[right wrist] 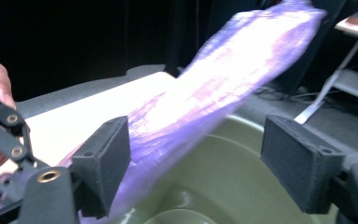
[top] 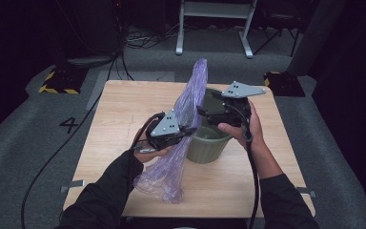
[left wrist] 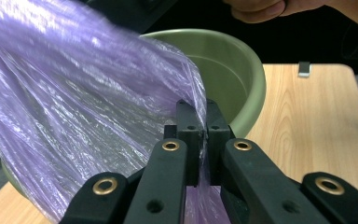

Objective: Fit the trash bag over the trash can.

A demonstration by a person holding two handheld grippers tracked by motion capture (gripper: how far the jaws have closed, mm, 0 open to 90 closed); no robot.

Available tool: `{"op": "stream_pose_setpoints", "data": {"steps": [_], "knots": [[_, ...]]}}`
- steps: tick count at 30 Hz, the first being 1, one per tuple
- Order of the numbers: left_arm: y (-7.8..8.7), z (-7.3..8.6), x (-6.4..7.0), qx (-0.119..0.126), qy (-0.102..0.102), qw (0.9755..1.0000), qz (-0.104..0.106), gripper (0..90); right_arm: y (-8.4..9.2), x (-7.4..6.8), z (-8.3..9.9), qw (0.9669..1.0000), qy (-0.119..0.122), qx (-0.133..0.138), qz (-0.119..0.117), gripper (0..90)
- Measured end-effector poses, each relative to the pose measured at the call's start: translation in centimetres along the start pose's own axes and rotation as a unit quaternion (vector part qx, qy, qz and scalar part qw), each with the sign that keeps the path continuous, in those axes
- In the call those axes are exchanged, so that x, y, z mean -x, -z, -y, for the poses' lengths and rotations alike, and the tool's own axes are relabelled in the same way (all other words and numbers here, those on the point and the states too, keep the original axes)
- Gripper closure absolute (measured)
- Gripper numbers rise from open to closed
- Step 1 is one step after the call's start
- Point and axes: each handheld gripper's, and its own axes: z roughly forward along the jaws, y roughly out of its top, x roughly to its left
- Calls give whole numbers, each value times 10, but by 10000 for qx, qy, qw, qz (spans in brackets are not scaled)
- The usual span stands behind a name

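Left gripper (left wrist: 199,122) clamped on purple bag (left wrist: 88,107), green bin (left wrist: 242,70) just beyond

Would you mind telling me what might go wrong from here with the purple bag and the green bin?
The left gripper pinches only a thin fold of the purple bag, so the film may slip out or tear. The right gripper is open over the green bin and has no hold on the bag. The bin looks light and unsecured, so a tug might tip it.
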Motion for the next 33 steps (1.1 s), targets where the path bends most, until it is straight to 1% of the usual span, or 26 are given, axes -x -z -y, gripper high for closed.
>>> {"op": "stream_pose_setpoints", "data": {"steps": [2, 3, 4, 6, 7, 8, 11, 12, 14, 15, 18, 19, 20, 21, 22, 23, 24, 25, 26, 27, 28, 29, 30, 31, 32, 33], "knots": [[-1, -1, 1, 6, -9, 10000, 44, 887, -3, -2, 0, 10000, -30, 4, -57, 304], [-1, -1, 1, 6, -9, 10000, 44, 887, -3, -2, 0, 10000, -30, 4, -57, 304], [-2, -1, 1, -2, -15, 10000, 57, 887, -9, -7, -1, 9999, 94, -121, 31, 339], [-3, -1, 1, -19, -38, 10000, 47, 887, -11, -9, -1, 9998, 140, -158, 43, 365], [-3, -1, 2, -24, -51, 10000, 38, 887, -14, -11, -1, 9994, 245, -237, 115, 436], [-3, -1, 2, -30, -53, 10000, 34, 886, -19, -14, -2, 9984, 358, -376, 210, 534], [-4, -1, 1, -23, -15, 10000, 44, 885, -22, -15, -1, 9978, 432, -497, 112, 686], [-4, -1, 1, -23, -15, 10000, 44, 883, -22, -15, -1, 9978, 432, -497, 112, 686], [-4, -1, 1, -2, 28, 10000, 39, 883, -25, -16, -1, 9969, 515, -588, 84, 793], [-5, -1, 0, -6, 17, 10000, 37, 880, -27, -18, 0, 9963, 586, -631, 66, 887], [-5, -1, 0, -6, 21, 10000, 2, 864, -27, -19, 2, 9961, 606, -632, 66, 900], [-4, -1, 0, 3, 33, 10000, -58, 780, -28, -18, 6, 9956, 628, -685, 78, 900], [-3, -1, -1, 1, 67, 9999, -141, 780, -28, -18, 6, 9956, 628, -685, 78, 900], [-2, -1, -2, 9, 143, 9996, -240, 714, -27, -18, 7, 9958, 601, -682, 100, 900], [4, 1, -5, 107, 319, 9990, -310, 631, -22, -14, 9, 9965, 532, -644, 66, 900], [4, 1, -5, 107, 319, 9990, -310, 576, -22, -14, 9, 9965, 532, -644, 66, 900], [7, 2, -8, 159, 440, 9982, -362, 497, -18, -12, 10, 9967, 520, -616, 132, 900], [10, 4, -11, 215, 584, 9975, -345, 497, -18, -12, 10, 9967, 520, -616, 132, 900], [14, 5, -13, 260, 732, 9965, -321, 447, -15, -11, 10, 9968, 519, -590, 143, 900], [17, 6, -15, 252, 818, 9957, -340, 369, -12, -9, 10, 9968, 519, -589, 151, 900], [20, 7, -16, 217, 861, 9955, -339, 316, -9, -8, 10, 9967, 530, -591, 156, 900], [25, 9, -17, 174, 943, 9950, -274, 253, -4, -7, 10, 9968, 528, -585, 154, 900], [25, 9, -17, 174, 943, 9950, -274, 216, -4, -7, 10, 9968, 528, -585, 154, 900], [29, 11, -16, 87, 1016, 9947, -158, 175, 1, -6, 10, 9967, 541, -580, 194, 900], [29, 11, -16, 87, 1016, 9947, -158, 164, 4, -6, 10, 9968, 534, -555, 190, 900], [31, 12, -15, 12, 1006, 9947, -198, 158, 6, -6, 11, 9968, 546, -551, 198, 900]]}}
